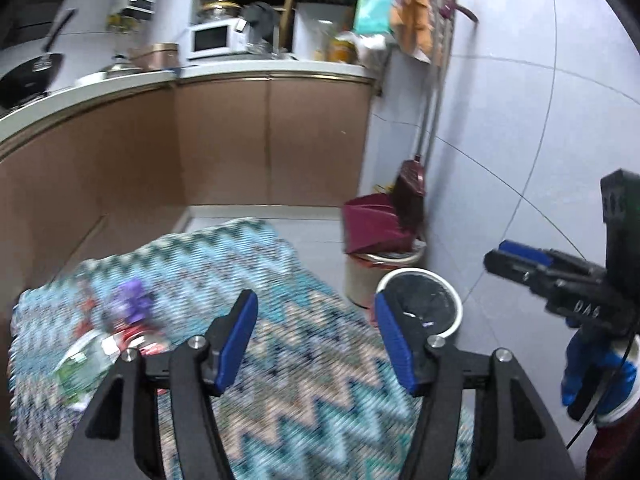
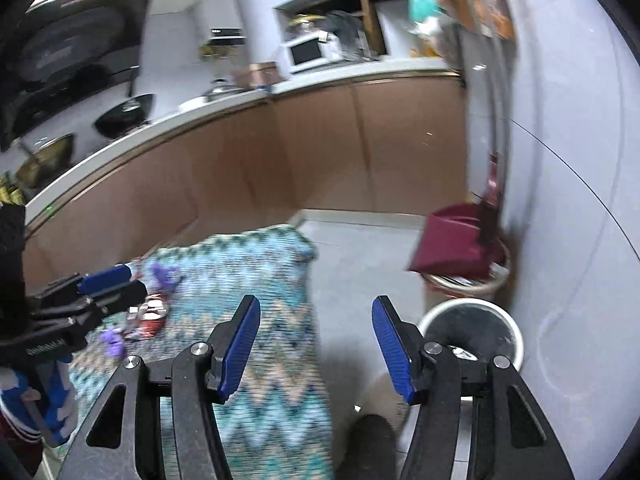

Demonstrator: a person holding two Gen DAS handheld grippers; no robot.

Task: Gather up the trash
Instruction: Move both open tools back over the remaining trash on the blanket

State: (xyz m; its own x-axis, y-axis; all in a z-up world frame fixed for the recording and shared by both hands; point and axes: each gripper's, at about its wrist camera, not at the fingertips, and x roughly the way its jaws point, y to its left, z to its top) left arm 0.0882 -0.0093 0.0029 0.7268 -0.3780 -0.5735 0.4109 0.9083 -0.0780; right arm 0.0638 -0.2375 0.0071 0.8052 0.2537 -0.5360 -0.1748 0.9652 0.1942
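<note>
Trash lies on the left part of a zigzag-patterned rug (image 1: 280, 360): a clear plastic bottle with a green label (image 1: 86, 360), purple wrappers (image 1: 130, 300) and red wrappers (image 1: 140, 340). The same litter shows in the right wrist view (image 2: 152, 312) on the rug (image 2: 272, 340). A white bin with a black liner (image 1: 420, 304) stands right of the rug, near the wall; it also shows in the right wrist view (image 2: 476, 336). My left gripper (image 1: 316, 340) is open and empty above the rug. My right gripper (image 2: 316, 344) is open and empty above the rug's edge and floor.
A second bin with a maroon dustpan and broom (image 1: 380, 232) stands behind the white bin by the wall. Brown kitchen cabinets (image 1: 240, 140) run along the back and left. A dark foot (image 2: 370, 444) is on the floor below my right gripper.
</note>
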